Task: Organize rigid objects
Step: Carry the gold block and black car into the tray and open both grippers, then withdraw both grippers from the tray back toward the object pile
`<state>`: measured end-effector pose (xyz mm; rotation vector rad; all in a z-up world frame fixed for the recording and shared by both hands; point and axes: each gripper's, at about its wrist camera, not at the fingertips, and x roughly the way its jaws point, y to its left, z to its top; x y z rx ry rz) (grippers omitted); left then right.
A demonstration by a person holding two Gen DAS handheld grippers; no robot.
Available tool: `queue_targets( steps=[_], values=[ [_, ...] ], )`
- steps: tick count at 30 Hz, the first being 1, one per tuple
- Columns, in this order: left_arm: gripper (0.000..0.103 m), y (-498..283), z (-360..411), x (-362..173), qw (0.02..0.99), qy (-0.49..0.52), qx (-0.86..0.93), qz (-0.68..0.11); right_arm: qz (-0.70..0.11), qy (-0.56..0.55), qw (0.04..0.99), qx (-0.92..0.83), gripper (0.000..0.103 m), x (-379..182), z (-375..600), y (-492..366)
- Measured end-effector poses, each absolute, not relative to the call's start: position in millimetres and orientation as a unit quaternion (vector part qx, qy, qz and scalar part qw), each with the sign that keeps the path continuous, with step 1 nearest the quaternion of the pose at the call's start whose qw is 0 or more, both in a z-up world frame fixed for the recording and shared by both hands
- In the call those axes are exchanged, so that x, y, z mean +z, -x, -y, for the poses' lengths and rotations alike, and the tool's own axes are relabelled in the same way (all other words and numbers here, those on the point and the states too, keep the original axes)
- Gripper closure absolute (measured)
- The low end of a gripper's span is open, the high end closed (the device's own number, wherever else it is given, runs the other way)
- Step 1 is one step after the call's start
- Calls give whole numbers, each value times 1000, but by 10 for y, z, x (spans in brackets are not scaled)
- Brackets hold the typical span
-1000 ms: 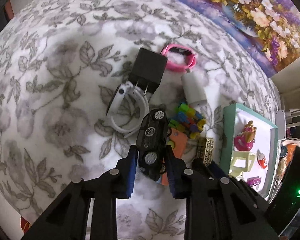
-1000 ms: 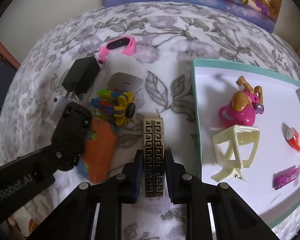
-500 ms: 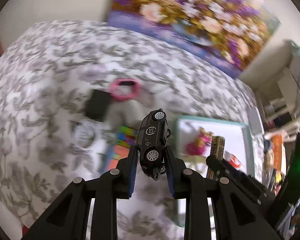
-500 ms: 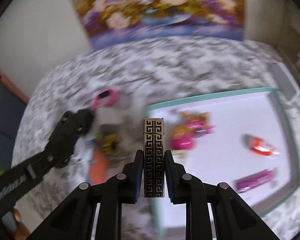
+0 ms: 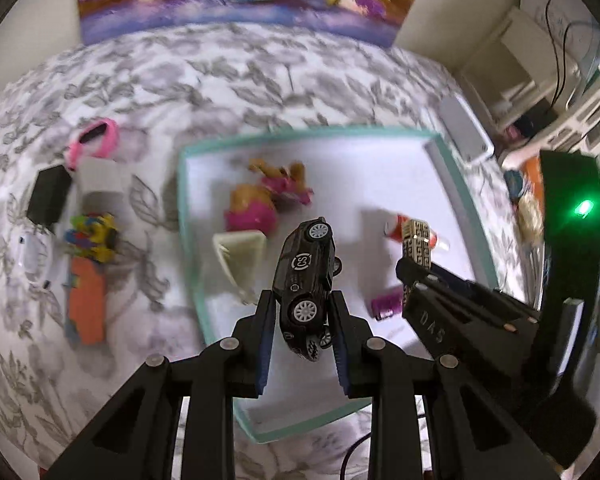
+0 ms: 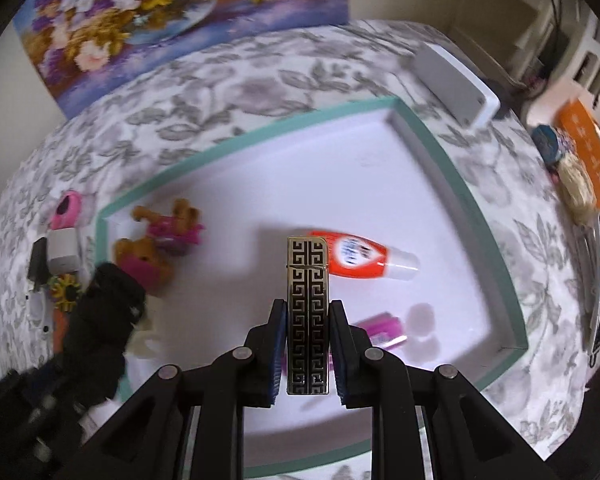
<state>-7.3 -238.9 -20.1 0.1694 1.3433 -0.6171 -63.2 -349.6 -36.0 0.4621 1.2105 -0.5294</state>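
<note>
Transport step, judged from both loads hanging over the tray. My left gripper point(image 5: 300, 312) is closed on the black toy car point(image 5: 306, 276) at lower centre of its view, nose pointing away. My right gripper point(image 6: 307, 332) is clamped on the gold key-pattern lighter point(image 6: 307, 316), held upright at lower centre of its view. Below both lies the white tray with teal rim point(image 6: 452, 168).

Next move, in my judgement: lower each item onto bare tray floor, clear of the cream clip point(image 5: 240, 256), purple bar point(image 6: 380, 330), orange-and-white tube point(image 6: 360, 258) and pink doll point(image 5: 260, 204), then part the fingers.

Farther left on the floral cloth point(image 5: 160, 80) wait the orange piece point(image 5: 86, 300), coloured blocks point(image 5: 92, 236), black adapter point(image 5: 48, 198) and pink band point(image 5: 94, 140).

Readable writing: "CS" on the car roof; tube lettering is blurred.
</note>
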Motion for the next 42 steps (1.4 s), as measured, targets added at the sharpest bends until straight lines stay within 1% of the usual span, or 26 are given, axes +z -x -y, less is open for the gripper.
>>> queue_targets(
  steps=[10,12,13,14,15,16,21,23,25,27,29,30,34,37,39,42],
  values=[
    [75,89,2452,-434,718,-88,-267,-637,-573,-226,750,-243,80,-496,3589,708],
    [73,81,2431,-421,718,-83,-267,-638,-569,-220,754,-243,77,-455,3578,702],
    [70,74,2411,-415,717,-79,-266,-640,-568,-217,756,-244,71,-432,3569,694],
    [67,68,2391,-407,715,-76,-267,-642,-567,-215,757,-244,59,-414,3564,676],
    [67,61,2371,-396,713,-71,-269,-644,-564,-215,758,-246,54,-391,3564,680],
    [66,56,2347,-378,712,-66,-272,-645,-562,-217,759,-248,52,-369,3566,678],
    [64,-69,2140,-234,716,-24,-278,-640,-538,-198,782,-246,52,-165,3466,621],
    [54,-167,1968,-168,725,-5,-265,-635,-523,-181,797,-243,52,-44,3388,588],
    [53,-304,1711,-87,742,16,-240,-626,-511,-169,808,-240,50,56,3317,562],
    [48,-408,1501,-41,754,33,-217,-619,-501,-159,818,-234,48,144,3230,507],
    [29,-548,1166,16,773,61,-174,-607,-491,-153,828,-225,44,221,3126,452],
    [26,-582,1067,26,778,68,-160,-604,-487,-152,831,-221,43,252,3080,431],
    [23,-752,487,54,796,96,-82,-592,-474,-152,846,-192,35,349,2852,309],
    [19,-824,188,52,803,107,-38,-586,-471,-149,853,-169,34,371,2633,209],
    [18,-859,75,53,807,107,-27,-580,-471,-148,855,-155,33,371,2483,140],
    [11,-902,-107,76,814,108,-6,-571,-478,-146,856,-131,32,330,2235,18]
  ],
)
